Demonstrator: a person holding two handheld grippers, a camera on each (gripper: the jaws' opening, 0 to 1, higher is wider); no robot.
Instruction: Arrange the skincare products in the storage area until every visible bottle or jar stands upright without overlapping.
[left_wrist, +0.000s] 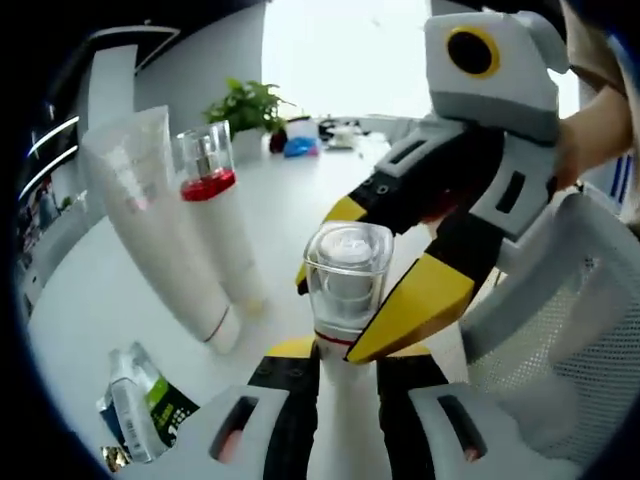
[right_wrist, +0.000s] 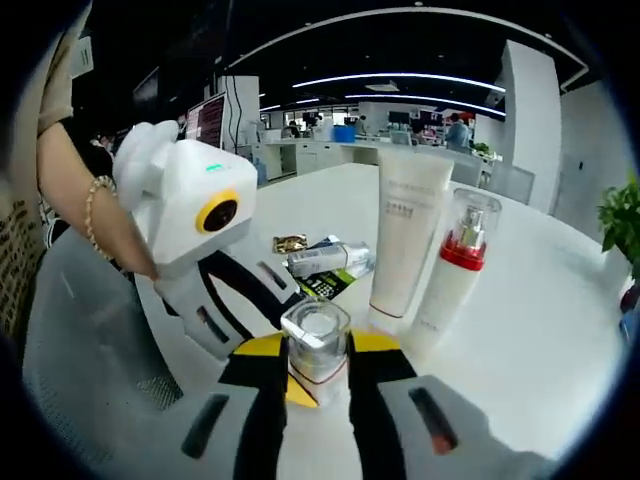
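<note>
Left gripper (left_wrist: 345, 352) pinching the body of a white bottle with a clear square cap (left_wrist: 347, 270), seemingly upright between its jaws on the white table (left_wrist: 100, 300). Right gripper (left_wrist: 385, 290) reaching in from the right, yellow-tipped jaws closed against the clear cap on both sides. Same bottle (right_wrist: 316, 340) clamped at the cap between the right gripper (right_wrist: 318, 350) jaws in the right gripper view, left gripper (right_wrist: 260, 310) at near left. Farther off, a tall white tube (right_wrist: 405, 235) and a red-collared pump bottle (right_wrist: 452, 270) standing just beside each other. Flat sachets (right_wrist: 320, 262) lying at far left. White mesh basket (left_wrist: 560, 350) at right.
</note>
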